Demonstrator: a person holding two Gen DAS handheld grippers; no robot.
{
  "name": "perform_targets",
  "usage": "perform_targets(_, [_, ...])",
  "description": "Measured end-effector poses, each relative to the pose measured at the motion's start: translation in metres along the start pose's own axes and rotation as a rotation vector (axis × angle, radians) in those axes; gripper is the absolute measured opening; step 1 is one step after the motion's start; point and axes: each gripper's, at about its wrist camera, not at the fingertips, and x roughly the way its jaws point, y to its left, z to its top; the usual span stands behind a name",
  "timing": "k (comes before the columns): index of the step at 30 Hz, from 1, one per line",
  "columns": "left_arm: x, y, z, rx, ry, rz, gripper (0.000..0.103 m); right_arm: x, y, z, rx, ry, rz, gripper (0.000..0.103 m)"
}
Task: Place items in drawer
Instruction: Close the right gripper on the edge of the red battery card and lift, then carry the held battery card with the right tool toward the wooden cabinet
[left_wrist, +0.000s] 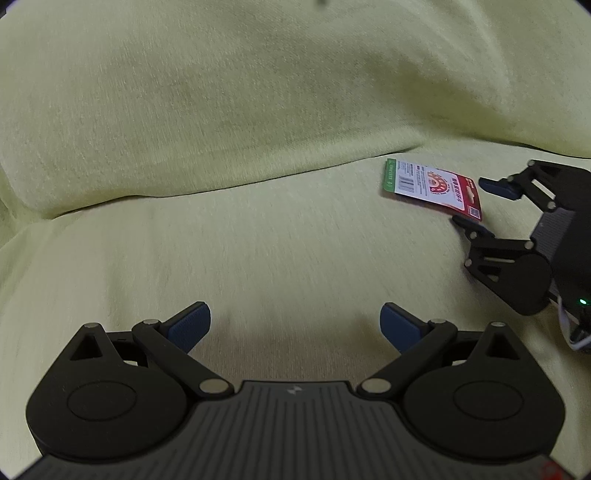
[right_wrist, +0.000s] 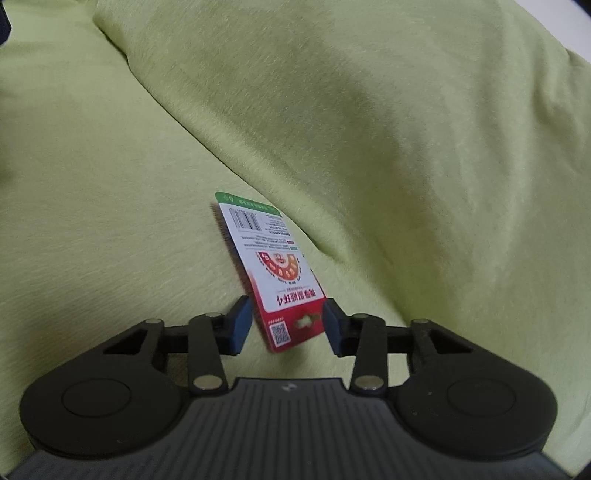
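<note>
Right wrist view, packet (right_wrist: 273, 273) between open right hand-held gripper (right_wrist: 288, 325) fingers

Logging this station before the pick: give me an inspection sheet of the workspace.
Surface: yellow-green cushion, soft, with a backrest behind.
Job's things: card packet, flat on the cushion, red end toward the right tongs; no drawer in view.
Clutter: nothing seen.
Grippers: right tongs open, astride the packet's red end; left tongs open, empty.
Cables: white lead behind the right tongs.
Surroundings: only cushion fabric.
</note>
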Motion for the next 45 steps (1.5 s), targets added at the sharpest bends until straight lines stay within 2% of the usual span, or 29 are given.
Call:
perform_targets(2, [0.001, 0.000, 0.000, 0.002, 0.003, -0.001, 0.099, 0.004, 0.002, 0.002, -0.007, 0.010, 0.002, 0.026])
perform_targets(5, [0.001, -0.001, 0.000, 0.016, 0.004, 0.004, 0.099, 0.009, 0.004, 0.004, -0.012, 0.018, 0.007, 0.014])
perform_targets(7, [0.000, -0.001, 0.001, 0.020, 0.001, 0.006, 0.099, 0.010, 0.005, 0.005, -0.008, 0.022, 0.010, 0.011])
perform_targets(9, [-0.002, 0.001, 0.001, 0.018, -0.002, 0.004, 0.099, 0.007, 0.004, 0.005, 0.023, 0.027, 0.016, 0.008])
perform_targets(12, [-0.005, 0.005, -0.001, 0.015, -0.001, 0.004, 0.099, -0.007, -0.008, 0.006, 0.148, 0.039, 0.047, 0.008])
perform_targets(19, [-0.023, 0.009, -0.010, 0.006, 0.017, -0.010, 0.099, -0.064, -0.068, -0.010, 0.661, 0.081, 0.189, 0.008])
perform_targets(24, [-0.048, 0.009, -0.018, 0.009, 0.018, -0.019, 0.099, -0.112, -0.093, -0.041, 1.019, 0.104, 0.328, 0.004])
perform_targets(28, [-0.071, 0.008, -0.026, 0.002, 0.016, -0.040, 0.099, -0.149, -0.099, -0.080, 1.292, 0.177, 0.374, 0.004])
perform_targets(31, [-0.084, 0.005, -0.033, -0.001, 0.022, -0.070, 0.099, -0.172, -0.099, -0.118, 1.434, 0.218, 0.284, 0.010])
perform_targets(32, [-0.087, 0.002, -0.036, 0.002, 0.027, -0.080, 0.099, -0.179, -0.097, -0.130, 1.469, 0.229, 0.257, 0.017])
perform_targets(33, [-0.089, -0.001, -0.038, 0.005, 0.032, -0.091, 0.099, -0.184, -0.095, -0.140, 1.502, 0.224, 0.247, 0.031])
perform_targets(35, [-0.093, -0.007, -0.043, 0.016, 0.041, -0.108, 0.099, -0.195, -0.084, -0.157, 1.562, 0.200, 0.228, 0.041])
perform_targets(39, [-0.093, -0.018, -0.048, 0.026, 0.060, -0.125, 0.099, -0.201, -0.056, -0.176, 1.707, 0.166, 0.256, 0.041])
perform_targets(41, [-0.091, -0.021, -0.049, 0.022, 0.068, -0.128, 0.099, -0.191, -0.042, -0.177, 1.772, 0.183, 0.271, 0.039])
perform_targets(44, [-0.086, -0.023, -0.049, 0.023, 0.076, -0.121, 0.099, -0.180, -0.036, -0.168, 1.788, 0.156, 0.205, 0.038])
perform_targets(45, [-0.084, -0.023, -0.048, 0.021, 0.079, -0.118, 0.099, -0.174, -0.037, -0.164, 1.815, 0.176, 0.182, 0.035])
